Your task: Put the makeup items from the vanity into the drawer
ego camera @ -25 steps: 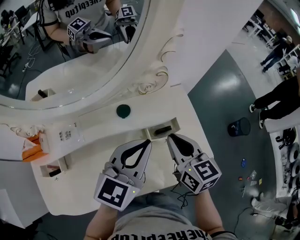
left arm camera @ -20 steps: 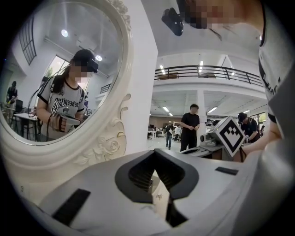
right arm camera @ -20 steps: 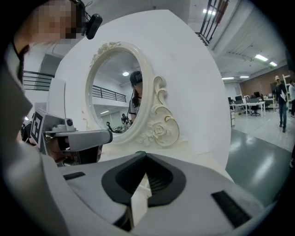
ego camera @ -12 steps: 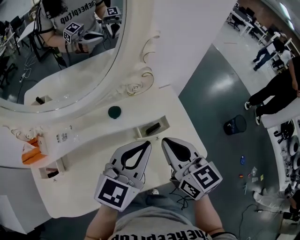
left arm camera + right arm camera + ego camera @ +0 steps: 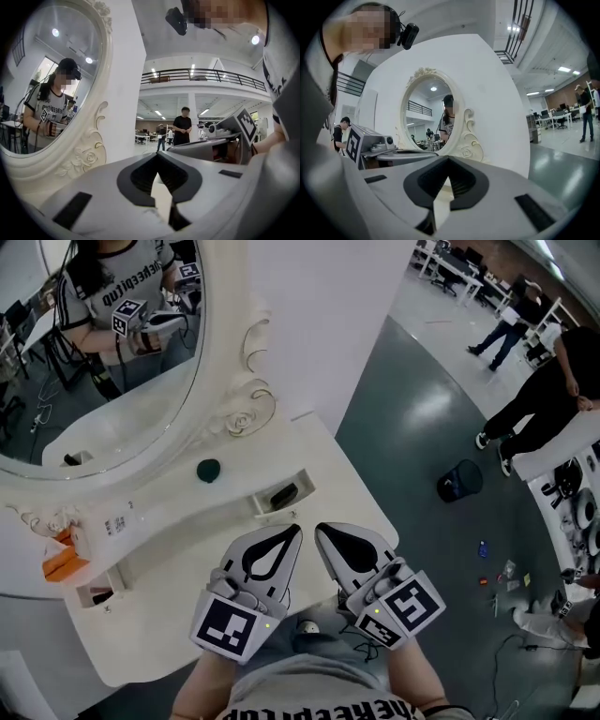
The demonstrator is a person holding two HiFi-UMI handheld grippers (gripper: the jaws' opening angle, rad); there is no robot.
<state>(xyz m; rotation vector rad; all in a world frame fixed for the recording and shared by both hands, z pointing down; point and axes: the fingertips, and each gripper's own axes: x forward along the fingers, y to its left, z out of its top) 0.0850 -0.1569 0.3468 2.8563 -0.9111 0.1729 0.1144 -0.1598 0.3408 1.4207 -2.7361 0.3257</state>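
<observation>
Over the front of the white vanity (image 5: pixel 178 615) my two grippers hang side by side, both empty. The left gripper (image 5: pixel 297 530) (image 5: pixel 157 155) has its jaws together at the tips. My right gripper (image 5: pixel 320 528) (image 5: pixel 448 160) is shut as well, its tips close to the left one's. A small open drawer (image 5: pixel 298 486) on the right of the vanity shelf holds a dark makeup item (image 5: pixel 281 494), just beyond the tips. A dark green round item (image 5: pixel 208 470) sits on the shelf below the mirror. At the left, a second small drawer (image 5: pixel 97 595) also holds a dark item.
An oval mirror (image 5: pixel 103 362) in a carved white frame rises behind the shelf. An orange box (image 5: pixel 58 561) and a white printed pack (image 5: pixel 117 518) lie at the shelf's left. To the right the vanity ends at grey floor, with people (image 5: pixel 539 399) and a dark bin (image 5: pixel 459 482).
Both grippers have drawn back from the right drawer and risen. The right gripper's tips, earlier at the drawer's front, now hang apart from it. The vanity has slid left in view.
</observation>
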